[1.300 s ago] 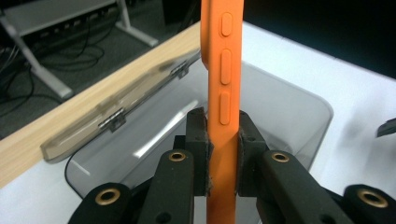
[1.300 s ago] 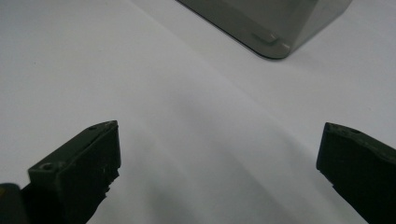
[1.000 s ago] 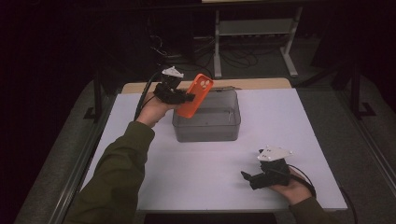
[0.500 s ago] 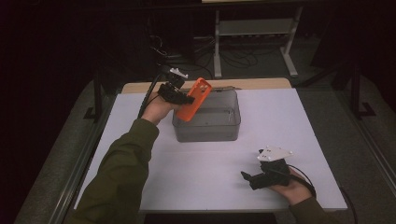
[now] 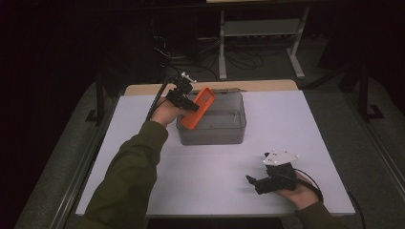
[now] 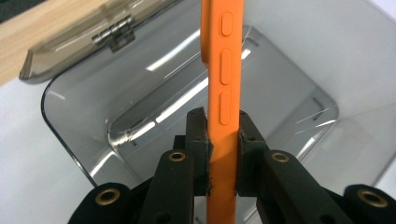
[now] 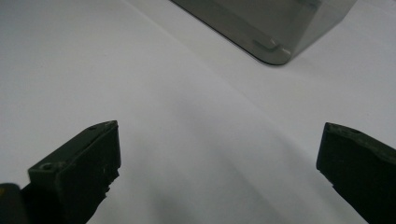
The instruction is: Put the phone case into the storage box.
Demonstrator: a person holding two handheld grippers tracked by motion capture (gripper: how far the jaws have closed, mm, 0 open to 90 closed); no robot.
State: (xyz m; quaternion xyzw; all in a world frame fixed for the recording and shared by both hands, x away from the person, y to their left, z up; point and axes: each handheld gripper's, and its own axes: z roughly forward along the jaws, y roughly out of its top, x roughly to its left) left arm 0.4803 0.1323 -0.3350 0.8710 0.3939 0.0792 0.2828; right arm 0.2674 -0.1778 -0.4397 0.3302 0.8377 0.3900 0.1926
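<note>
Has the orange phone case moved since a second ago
Yes. Held in the left gripper, the orange phone case has sunk lower against the grey box, toward its opening.

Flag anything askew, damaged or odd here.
Nothing stands out. The left tongs grip the orange case by its edges, tilted over the open grey box; the right tongs rest open on the table.

White table (image 5: 334,143); behind it, a metal stand (image 5: 260,33) and floor cables (image 5: 243,59).
</note>
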